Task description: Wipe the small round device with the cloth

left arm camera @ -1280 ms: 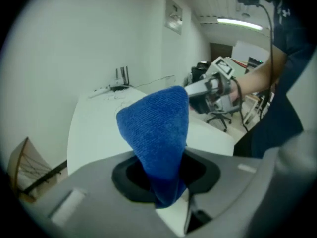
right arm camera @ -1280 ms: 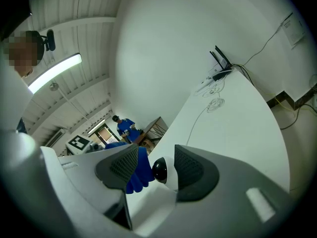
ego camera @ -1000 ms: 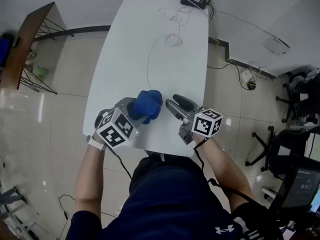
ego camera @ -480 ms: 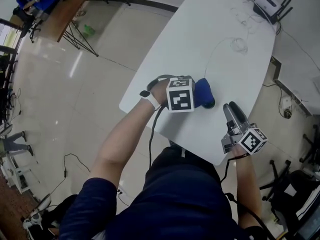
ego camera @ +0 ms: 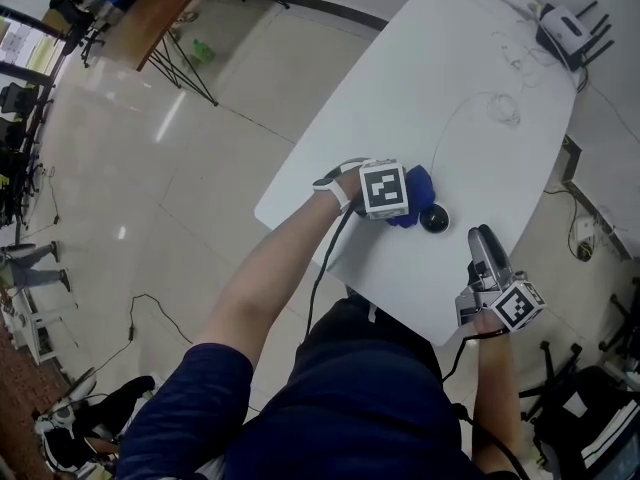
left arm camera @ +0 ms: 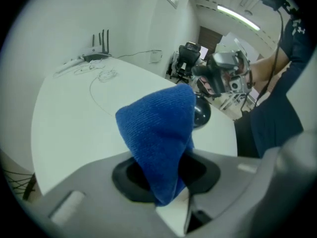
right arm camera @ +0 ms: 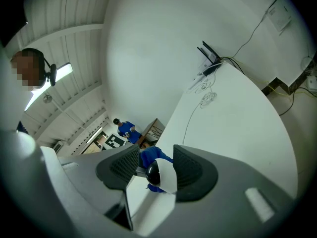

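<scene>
Change, left: the left gripper (left arm camera: 165, 175) has come down from above the desk (ego camera: 440, 88) and now holds the cloth (ego camera: 417, 182) low over it.
Change, device: half a second ago only a dark edge showed at the cloth's tip; now the device (ego camera: 435, 219) lies uncovered.
Change, right: a second ago the right gripper (ego camera: 483, 240) was close beside the cloth; now it sits apart, by the desk's near edge.
Left gripper: jaws closed on a fold of the blue cloth, which bunches out ahead of them.
Right gripper: jaws partly apart and just narrowed a little; nothing gripped, with the device seen ahead in line with the gap.
Device: small, round and black, on the desk just right of the cloth and left of the right gripper's tips; I cannot tell whether the cloth touches it.
Far end: a router (ego camera: 566, 25) with aerials, and a thin cable (ego camera: 503, 109) that runs toward the cloth.
Counts: two grippers, one cloth, one device, one router, one desk.
</scene>
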A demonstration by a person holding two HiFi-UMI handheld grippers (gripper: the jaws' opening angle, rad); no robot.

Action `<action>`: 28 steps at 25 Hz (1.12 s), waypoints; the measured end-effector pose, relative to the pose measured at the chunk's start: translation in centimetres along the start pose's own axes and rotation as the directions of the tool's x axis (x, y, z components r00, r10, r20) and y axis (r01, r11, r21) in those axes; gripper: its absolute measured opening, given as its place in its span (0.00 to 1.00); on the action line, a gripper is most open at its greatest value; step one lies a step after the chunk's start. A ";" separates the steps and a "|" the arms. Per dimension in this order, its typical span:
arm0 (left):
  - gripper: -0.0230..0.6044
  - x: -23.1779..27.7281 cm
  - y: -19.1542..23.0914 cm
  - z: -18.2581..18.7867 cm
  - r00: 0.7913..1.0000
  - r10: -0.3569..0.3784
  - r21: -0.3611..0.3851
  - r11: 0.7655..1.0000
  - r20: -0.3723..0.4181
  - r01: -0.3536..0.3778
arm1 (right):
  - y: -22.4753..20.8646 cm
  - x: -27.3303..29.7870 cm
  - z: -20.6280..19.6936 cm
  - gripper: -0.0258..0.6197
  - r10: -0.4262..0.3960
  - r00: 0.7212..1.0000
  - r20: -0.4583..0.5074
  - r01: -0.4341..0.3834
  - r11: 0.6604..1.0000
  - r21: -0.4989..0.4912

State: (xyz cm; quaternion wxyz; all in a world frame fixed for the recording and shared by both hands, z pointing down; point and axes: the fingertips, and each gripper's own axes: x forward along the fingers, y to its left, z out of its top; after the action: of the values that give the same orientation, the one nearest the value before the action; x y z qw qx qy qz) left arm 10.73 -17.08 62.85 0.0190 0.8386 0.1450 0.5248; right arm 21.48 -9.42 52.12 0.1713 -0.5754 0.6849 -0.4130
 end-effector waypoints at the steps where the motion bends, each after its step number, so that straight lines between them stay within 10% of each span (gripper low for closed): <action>1: 0.23 0.4 0.1 -0.1 1.000 -0.001 -0.013 1.000 0.003 0.001 | 0.0 -0.1 0.0 0.38 -0.003 1.000 -0.002 0.003 1.000 -0.002; 8: 0.23 2.0 0.1 -0.3 1.000 0.023 -0.079 0.997 -0.014 -0.024 | 0.0 -0.9 -0.4 0.37 -0.008 1.000 0.001 0.008 1.000 -0.016; 13: 0.23 -2.0 0.7 -0.1 0.982 0.188 -0.075 0.980 0.006 -0.187 | 0.7 -1.7 -0.6 0.36 -0.001 1.000 0.006 0.001 1.000 -0.030; 19: 0.23 -5.7 -0.8 4.9 0.925 0.376 0.118 0.918 0.047 -0.379 | 0.6 -1.7 -1.2 0.33 -0.012 1.000 -0.017 0.010 0.996 -0.088; 21: 0.23 -4.8 -1.5 6.0 0.906 0.424 0.349 0.849 -0.003 -0.396 | 0.8 -1.5 -1.3 0.33 -0.001 1.000 -0.019 0.000 0.996 -0.086; 24: 0.23 -4.2 -2.7 7.0 0.859 0.510 0.652 0.664 -0.038 -0.366 | 0.8 -1.6 -1.6 0.33 0.003 1.000 -0.016 -0.005 0.997 -0.075; 28: 0.23 -4.6 -4.8 7.9 0.778 0.628 0.826 0.425 0.026 -0.370 | 0.4 -2.2 -1.9 0.33 -0.005 1.000 -0.010 0.004 0.999 -0.054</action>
State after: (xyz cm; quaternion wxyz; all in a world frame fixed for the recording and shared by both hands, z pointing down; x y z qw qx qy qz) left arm 14.80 -12.72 54.38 -0.5355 0.6731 0.1049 0.4992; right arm 20.45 -6.62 52.40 0.1512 -0.5792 0.6955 -0.3975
